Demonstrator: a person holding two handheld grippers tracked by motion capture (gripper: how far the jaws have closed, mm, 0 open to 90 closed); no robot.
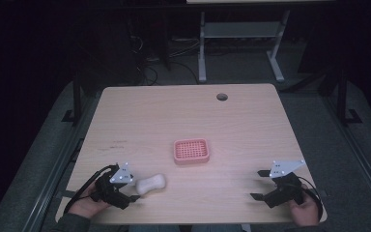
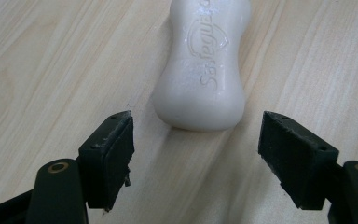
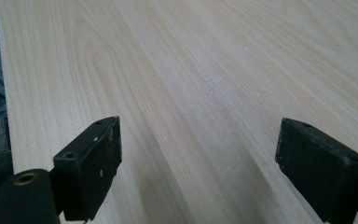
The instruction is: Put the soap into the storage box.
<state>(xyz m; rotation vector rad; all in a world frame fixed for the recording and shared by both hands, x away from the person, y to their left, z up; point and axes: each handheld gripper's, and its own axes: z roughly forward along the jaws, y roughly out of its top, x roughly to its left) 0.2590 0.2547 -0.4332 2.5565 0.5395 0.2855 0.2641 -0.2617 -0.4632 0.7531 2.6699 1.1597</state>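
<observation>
Left claw lined up on the soap bar, ready to grasp.

High view: the soap bar lies near the worktop's front-left edge, the pink soap dish at centre. Left gripper view: the left claw is released, jaws spread just short of the bar's end to straddle it. Right gripper view: the right claw is released over bare wood, parked clear.

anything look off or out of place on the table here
The white soap bar lies bare on the wooden table, apart from the empty pink soap dish. The left tongs are open just short of the soap; the right tongs are open over bare wood. Nothing spilled or broken.
</observation>
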